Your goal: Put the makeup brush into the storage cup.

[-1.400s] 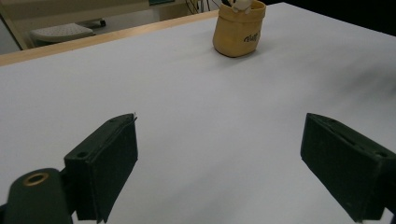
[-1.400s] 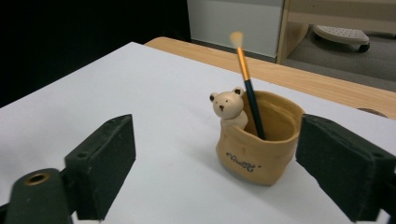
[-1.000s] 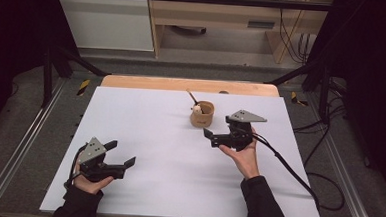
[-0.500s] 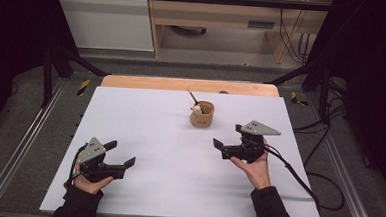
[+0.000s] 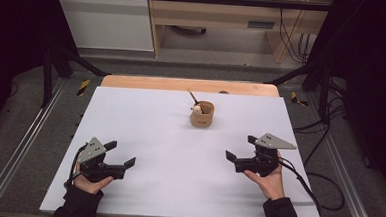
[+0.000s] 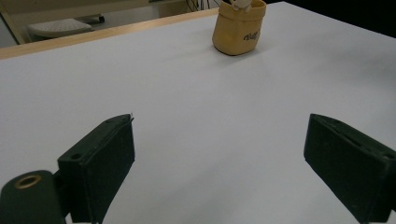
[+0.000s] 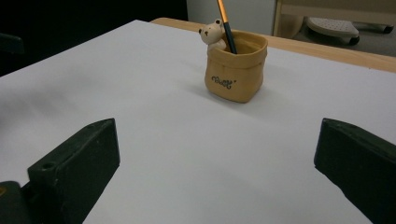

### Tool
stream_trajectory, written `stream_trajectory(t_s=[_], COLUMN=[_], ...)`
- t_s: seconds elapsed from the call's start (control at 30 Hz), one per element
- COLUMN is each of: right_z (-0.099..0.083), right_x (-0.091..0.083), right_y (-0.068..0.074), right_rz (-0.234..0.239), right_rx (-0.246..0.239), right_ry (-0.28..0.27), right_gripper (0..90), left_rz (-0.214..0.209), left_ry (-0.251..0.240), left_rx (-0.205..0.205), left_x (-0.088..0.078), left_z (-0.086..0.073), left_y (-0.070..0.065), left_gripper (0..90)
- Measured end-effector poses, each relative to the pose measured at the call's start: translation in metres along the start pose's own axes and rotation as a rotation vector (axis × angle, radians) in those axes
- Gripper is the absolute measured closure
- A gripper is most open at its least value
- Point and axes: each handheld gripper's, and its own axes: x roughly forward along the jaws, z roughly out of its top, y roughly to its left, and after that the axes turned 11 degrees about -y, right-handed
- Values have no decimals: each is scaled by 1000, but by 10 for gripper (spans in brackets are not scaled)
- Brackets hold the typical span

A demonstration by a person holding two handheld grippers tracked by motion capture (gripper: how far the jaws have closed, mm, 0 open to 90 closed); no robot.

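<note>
Right black two-jaw gripper (image 5: 242, 149) pulled back from tan bear-trimmed pencil pot (image 5: 202, 114), jaws spread; left black two-jaw gripper (image 5: 120, 154) unmoved, spread; pencil top cropped.

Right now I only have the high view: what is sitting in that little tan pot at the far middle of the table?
Observer: The right gripper view shows a small bear figure at the rim of the pot, beside an orange and dark pencil that leans in it.
Operator: Any marking on the pot?
Observer: Yes, dark cursive lettering on its side, too small to read.
Operator: Are the right gripper's jaws carrying anything?
Observer: No. The right gripper is open, with bare white table between its jaws.
Operator: And the left?
Observer: The left gripper is open too, holding nothing, aimed toward the pot.
</note>
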Motion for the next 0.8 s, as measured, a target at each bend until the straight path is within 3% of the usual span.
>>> stream_trajectory(t_s=[0.57,0.8], right_z=[-21,-23], right_x=[-29,-33], right_y=[-9,-11], right_rz=[3,0], right_rx=[45,36], right_ry=[-40,-49], right_gripper=[18,19], left_rz=[4,6], left_ry=[-9,-7], left_rx=[-7,-12], left_x=[-1,0], left_z=[0,-1], left_y=[1,2], left_gripper=[83,83])
